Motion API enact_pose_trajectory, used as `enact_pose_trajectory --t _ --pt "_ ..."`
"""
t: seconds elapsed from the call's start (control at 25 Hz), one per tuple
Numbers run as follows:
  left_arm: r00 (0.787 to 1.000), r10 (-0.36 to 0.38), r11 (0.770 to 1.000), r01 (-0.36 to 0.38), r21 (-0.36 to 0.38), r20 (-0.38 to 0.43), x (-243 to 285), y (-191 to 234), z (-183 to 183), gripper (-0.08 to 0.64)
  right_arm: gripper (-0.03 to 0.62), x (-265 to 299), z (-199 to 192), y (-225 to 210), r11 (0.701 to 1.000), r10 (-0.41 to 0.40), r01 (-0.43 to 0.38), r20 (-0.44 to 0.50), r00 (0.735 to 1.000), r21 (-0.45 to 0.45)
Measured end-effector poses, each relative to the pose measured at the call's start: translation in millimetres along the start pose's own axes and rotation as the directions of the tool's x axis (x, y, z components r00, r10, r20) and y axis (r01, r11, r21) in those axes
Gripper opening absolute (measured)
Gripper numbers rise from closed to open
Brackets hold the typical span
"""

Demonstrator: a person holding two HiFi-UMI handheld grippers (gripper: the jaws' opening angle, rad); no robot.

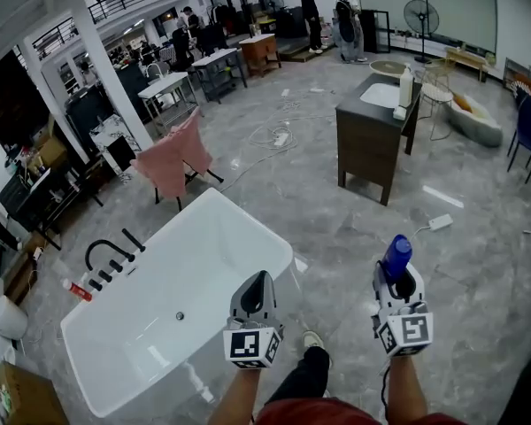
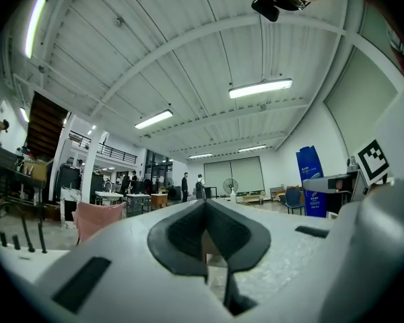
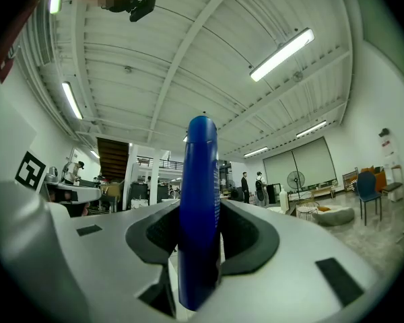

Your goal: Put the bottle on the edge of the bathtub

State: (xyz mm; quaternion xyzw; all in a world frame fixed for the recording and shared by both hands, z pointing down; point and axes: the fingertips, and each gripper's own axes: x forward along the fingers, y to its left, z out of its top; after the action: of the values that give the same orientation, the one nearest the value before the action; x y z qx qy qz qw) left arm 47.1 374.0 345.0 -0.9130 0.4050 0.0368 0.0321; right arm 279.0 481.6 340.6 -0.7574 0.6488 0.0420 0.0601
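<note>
The blue bottle (image 1: 396, 256) stands up at 4 o'clock, pinched in the right gripper (image 1: 401, 280) over the floor (image 1: 354, 224), the white bathtub (image 1: 195, 273) at its 9 o'clock, the left gripper (image 1: 257, 283) jaws pressed together.

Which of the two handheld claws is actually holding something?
The right gripper, at the head view's right: its jaws clamp a blue bottle. The left gripper has its jaws together with nothing between them.

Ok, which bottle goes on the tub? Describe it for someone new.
Start at the white bathtub; right of it is the right gripper. The bottle stands clamped in its jaws, the only blue one; the white bottle sits on the vanity.
</note>
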Motion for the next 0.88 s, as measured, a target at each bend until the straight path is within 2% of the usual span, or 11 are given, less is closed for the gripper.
enact_pose_trajectory --t 0.36,0.6,0.88 --pt "1.000 0.007 1.000 -0.007 -0.023 -0.020 93 16 -31 0.005 0.152 87 -20 -29 0.999 0.020 -0.020 -0.031 0.999 -0.026" --pt "0.999 0.045 0.998 -0.046 -0.038 -0.023 169 53 -40 0.005 0.152 182 -32 -41 0.998 0.067 -0.068 -0.043 0.997 -0.018" --pt "0.993 0.118 0.992 -0.119 -0.036 -0.027 238 108 -47 0.005 0.152 292 -44 -31 0.988 0.152 -0.152 -0.050 0.987 -0.005"
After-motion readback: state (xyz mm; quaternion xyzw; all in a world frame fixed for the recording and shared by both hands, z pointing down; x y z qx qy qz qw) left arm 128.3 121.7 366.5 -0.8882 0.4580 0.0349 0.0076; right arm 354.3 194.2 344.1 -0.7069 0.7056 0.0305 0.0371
